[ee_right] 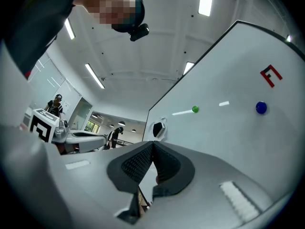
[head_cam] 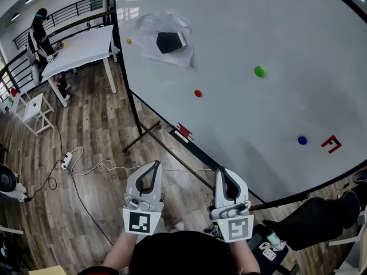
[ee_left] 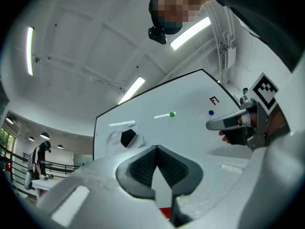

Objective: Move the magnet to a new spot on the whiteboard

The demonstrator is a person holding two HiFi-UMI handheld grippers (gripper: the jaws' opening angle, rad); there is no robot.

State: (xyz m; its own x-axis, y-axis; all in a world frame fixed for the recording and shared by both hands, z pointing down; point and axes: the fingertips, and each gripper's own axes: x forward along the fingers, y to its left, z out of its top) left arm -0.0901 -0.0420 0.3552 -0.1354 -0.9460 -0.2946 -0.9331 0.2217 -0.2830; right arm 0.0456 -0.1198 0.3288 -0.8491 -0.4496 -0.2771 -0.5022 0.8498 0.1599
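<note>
1. Four magnets sit on the whiteboard (head_cam: 258, 16): green magnet (head_cam: 260, 71) mid-board, red magnet (head_cam: 198, 93) lower left of it, blue magnet (head_cam: 302, 140) low right, orange magnet (head_cam: 128, 40) far upper left. We can't tell which is the task's.
2. We hold none; all sit well apart from both grippers.
3. Left gripper (head_cam: 153, 165): fingers pressed together, nothing between.
4. Right gripper (head_cam: 221, 169): fingers together too, empty.
5. Both grippers are side by side below the board's bottom edge, pointing at it.
6. Black block (head_cam: 170, 41) under plastic film (head_cam: 150, 24) sits near the orange magnet; red F mark (head_cam: 331, 144) is beside the blue one.
7. Far left: white surface (head_cam: 86, 44), person (head_cam: 39, 36) beside it.
</note>
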